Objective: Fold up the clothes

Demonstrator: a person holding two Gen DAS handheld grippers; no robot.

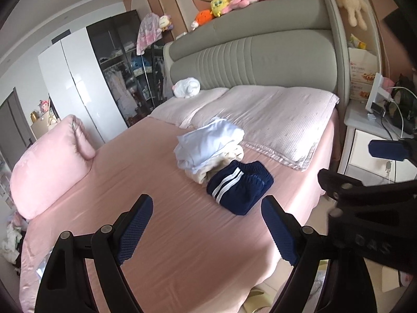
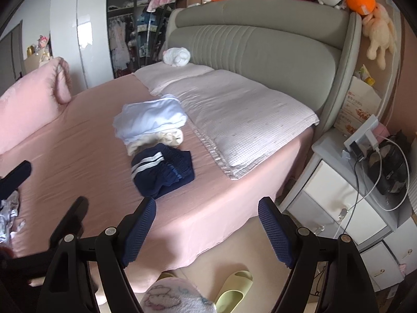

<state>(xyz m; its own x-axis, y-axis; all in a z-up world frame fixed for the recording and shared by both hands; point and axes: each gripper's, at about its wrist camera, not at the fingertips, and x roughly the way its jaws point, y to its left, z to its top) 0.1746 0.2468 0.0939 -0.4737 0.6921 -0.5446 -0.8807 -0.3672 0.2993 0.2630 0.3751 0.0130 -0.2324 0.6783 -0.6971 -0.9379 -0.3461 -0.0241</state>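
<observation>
Left wrist view: left gripper (image 1: 207, 228) above the pink bed (image 1: 166, 234), jaws wide apart, nothing between them. Navy shorts (image 1: 239, 186) with white stripes lying folded near the middle of the bed, touching a cream garment (image 1: 208, 172); on top of that, a pale blue garment (image 1: 208, 143), loosely bundled. White pillow (image 1: 273, 120) just beside the pile, toward the headboard. Part of the right gripper visible at the right edge.

Right wrist view: right gripper (image 2: 207, 230) over the near corner of the bed, jaws also wide apart and empty. Same pile ahead, well apart from the pads. More crumpled cloth (image 2: 9, 214) at the left edge of the bed, probably the clothes not yet folded; too little visible to say which kind. Slipper (image 2: 234, 287) on the floor below.

Handling, as a judgement: all soft, light, without stiffness, so sagging and slipping open when lifted from one point. Better to pinch two corners or the waistband, one gripper on each, and to keep the cloth taut while laying it flat.
</observation>
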